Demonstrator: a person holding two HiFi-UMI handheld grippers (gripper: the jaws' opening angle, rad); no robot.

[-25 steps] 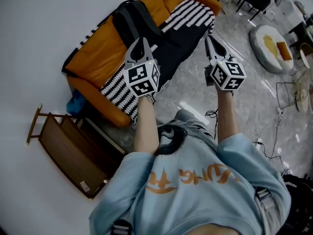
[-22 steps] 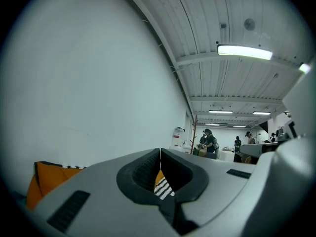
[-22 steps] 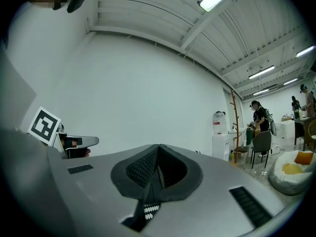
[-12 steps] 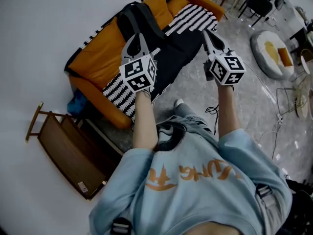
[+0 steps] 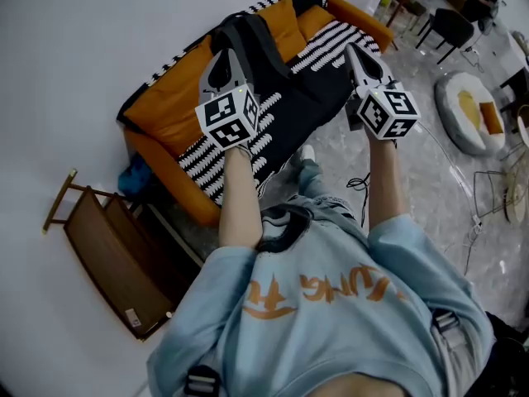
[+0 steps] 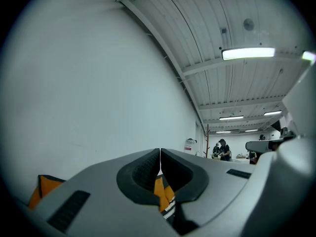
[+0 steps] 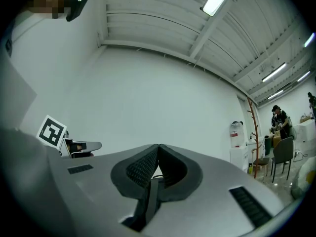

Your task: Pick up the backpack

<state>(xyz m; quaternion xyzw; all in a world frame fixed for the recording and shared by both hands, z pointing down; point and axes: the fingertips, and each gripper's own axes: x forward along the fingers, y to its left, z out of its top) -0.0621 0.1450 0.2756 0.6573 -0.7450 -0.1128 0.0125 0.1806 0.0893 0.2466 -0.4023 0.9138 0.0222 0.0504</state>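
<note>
The black backpack point(image 5: 289, 85) lies on an orange sofa point(image 5: 165, 106), stretched between the two grippers. The right gripper point(image 5: 357, 54) is clamped on its strap point(image 7: 150, 196). The left gripper point(image 5: 218, 56) is closed tip to tip just above the backpack's upper end.

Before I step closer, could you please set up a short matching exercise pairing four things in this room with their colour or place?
Things:
1. backpack
2. sofa
3. wooden rack
4. round cushion

Descriptions:
A. orange upholstery, partly under a striped throw
B. pale, near the head view's right edge
C. dark, lying on the sofa
D. brown, at the head view's lower left

Pairs: 1-C; 2-A; 3-D; 4-B
</note>
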